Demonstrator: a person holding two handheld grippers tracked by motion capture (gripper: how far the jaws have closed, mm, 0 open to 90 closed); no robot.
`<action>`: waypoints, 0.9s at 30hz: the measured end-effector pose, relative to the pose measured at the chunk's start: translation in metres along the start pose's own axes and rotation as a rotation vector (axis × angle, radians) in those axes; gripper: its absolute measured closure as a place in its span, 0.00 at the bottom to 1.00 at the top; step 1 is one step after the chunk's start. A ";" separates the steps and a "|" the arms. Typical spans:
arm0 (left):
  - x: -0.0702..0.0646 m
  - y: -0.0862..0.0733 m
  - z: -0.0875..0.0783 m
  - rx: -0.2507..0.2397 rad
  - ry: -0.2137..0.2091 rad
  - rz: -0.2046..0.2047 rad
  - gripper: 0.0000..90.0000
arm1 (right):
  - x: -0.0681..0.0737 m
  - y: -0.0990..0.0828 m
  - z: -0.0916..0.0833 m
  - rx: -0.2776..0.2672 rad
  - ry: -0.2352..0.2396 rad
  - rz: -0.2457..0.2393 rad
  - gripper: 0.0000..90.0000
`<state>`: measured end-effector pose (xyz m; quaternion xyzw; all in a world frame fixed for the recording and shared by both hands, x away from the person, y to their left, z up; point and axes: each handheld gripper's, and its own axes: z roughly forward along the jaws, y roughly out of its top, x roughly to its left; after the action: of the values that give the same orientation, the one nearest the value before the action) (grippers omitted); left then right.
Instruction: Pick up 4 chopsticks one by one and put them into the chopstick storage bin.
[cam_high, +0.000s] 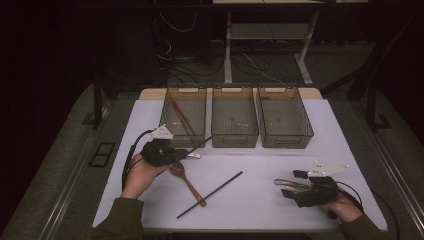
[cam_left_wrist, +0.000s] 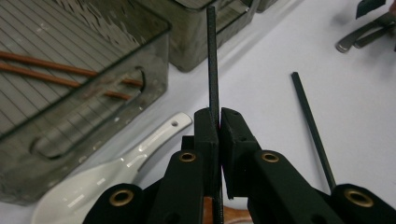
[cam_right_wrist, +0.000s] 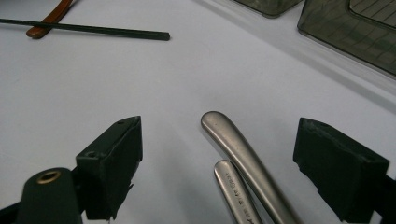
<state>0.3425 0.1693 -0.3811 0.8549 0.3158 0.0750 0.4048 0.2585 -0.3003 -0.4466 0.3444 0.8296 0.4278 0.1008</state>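
Desk (cam_high: 280, 210), white, flat: carries all items
Left bin (cam_high: 184, 117), smoky clear plastic, holding brown chopsticks: likely destination; risk, the rod strikes its near wall or pivots loose from an end-on pinch
Left gripper (cam_left_wrist: 218, 122): clamped on thin black chopstick (cam_left_wrist: 212, 60), which juts forward past the tips
Right gripper (cam_right_wrist: 217, 158): jaws wide, straddling two steel handles (cam_right_wrist: 243, 154), untouched

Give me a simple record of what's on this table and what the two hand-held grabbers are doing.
Left gripper: shut on black chopstick, lifted off the table
Right gripper: open, jaws either side of two metal handles
Other black chopstick: lying on white table
Wooden spoon: on the table
White ceramic spoon: beside left bin
Brown chopsticks: inside left bin
Middle bin, right bin: look empty
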 end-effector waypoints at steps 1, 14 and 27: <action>0.001 0.002 0.000 0.001 0.007 0.007 0.94 | 0.000 0.000 0.000 0.000 0.000 0.000 0.17; 0.019 0.031 0.005 -0.020 0.029 -0.006 0.94 | 0.000 0.000 -0.001 -0.006 -0.002 -0.001 0.17; 0.045 0.055 0.014 -0.017 0.068 -0.061 0.94 | 0.000 0.001 -0.001 -0.009 0.000 -0.001 0.17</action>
<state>0.4096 0.1610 -0.3552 0.8384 0.3548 0.0940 0.4031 0.2579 -0.3005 -0.4455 0.3437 0.8277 0.4315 0.1027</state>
